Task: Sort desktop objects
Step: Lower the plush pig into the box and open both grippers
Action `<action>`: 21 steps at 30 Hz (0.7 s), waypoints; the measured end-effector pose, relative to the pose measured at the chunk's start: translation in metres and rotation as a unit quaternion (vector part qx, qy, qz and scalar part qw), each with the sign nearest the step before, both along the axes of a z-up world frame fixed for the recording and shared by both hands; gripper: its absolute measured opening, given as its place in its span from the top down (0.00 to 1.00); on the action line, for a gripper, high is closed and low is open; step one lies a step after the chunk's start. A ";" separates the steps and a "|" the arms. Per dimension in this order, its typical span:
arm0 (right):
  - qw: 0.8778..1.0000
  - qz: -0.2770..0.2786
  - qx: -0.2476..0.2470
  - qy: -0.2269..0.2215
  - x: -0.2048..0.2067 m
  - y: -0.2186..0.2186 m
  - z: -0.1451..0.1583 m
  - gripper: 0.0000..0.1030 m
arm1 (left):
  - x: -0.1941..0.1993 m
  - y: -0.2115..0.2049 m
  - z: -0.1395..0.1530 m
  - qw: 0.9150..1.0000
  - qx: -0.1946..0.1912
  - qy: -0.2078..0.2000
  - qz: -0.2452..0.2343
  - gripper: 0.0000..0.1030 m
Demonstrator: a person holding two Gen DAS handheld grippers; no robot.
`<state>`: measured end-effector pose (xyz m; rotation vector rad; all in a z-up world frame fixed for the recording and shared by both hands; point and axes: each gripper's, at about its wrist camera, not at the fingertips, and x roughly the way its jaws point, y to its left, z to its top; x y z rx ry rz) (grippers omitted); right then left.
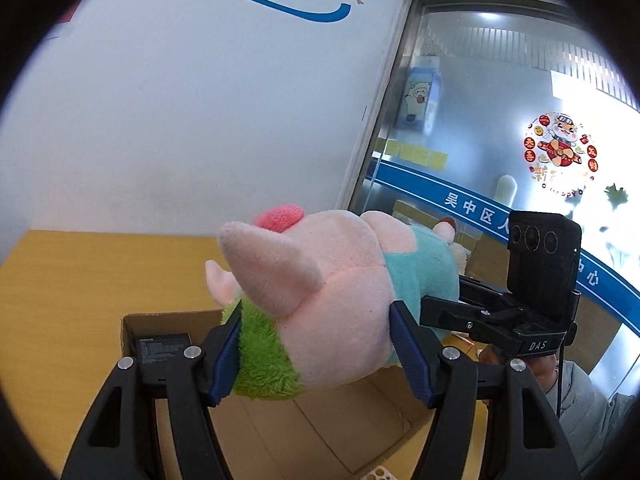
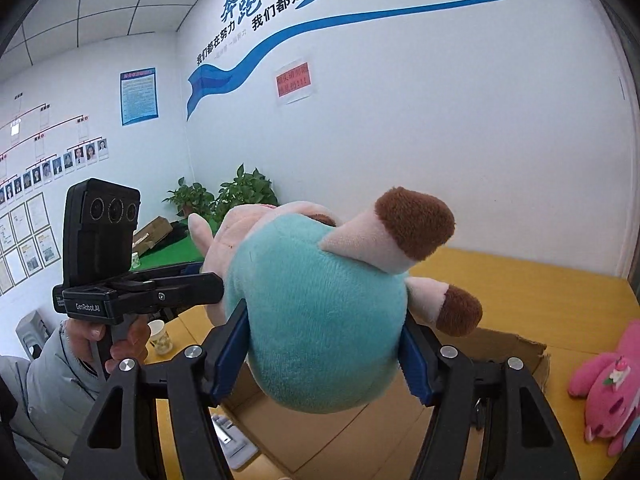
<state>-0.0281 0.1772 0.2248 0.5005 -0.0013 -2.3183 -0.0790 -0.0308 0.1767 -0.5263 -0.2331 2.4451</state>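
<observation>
Both of my grippers are clamped on one plush pig [image 1: 332, 288], and I hold it in the air above the open cardboard box [image 1: 328, 432]. The left gripper [image 1: 316, 356] has its blue pads pressed into the head end, one pad sunk in the green fur collar and the other against the pink cheek. The right gripper [image 2: 324, 356] squeezes the teal body, the brown-tipped feet sticking out past its far pad. So the pig hangs level between the two, clear of the yellow table [image 1: 60, 280].

I judge this to be the carry step: the toy is lifted and is about to go to wherever it is sorted. The box sits directly below, with a dark flat packet [image 1: 164, 348] already at one end, so that looks like the likely target, though I cannot say for sure from these curved views. A pink plush toy [image 2: 612, 388] lies on the table beside the box, apparently still waiting its turn.

The next move calls for lowering both hands together, keeping the pig level, and letting go only once it rests inside the walls; releasing one side early would let it swing.
</observation>
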 end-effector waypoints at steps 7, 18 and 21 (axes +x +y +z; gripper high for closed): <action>0.999 0.009 0.008 -0.049 -0.112 0.002 -0.036 0.37 | -0.096 0.006 -0.048 0.997 0.004 -0.074 0.011 0.35; 0.974 -0.016 -0.002 -0.226 -0.259 0.020 -0.171 0.36 | -0.201 0.034 -0.154 0.967 -0.017 -0.253 0.032 0.35; 0.964 -0.020 -0.008 -0.267 -0.275 0.021 -0.195 0.35 | -0.213 0.036 -0.172 0.950 -0.027 -0.306 0.049 0.35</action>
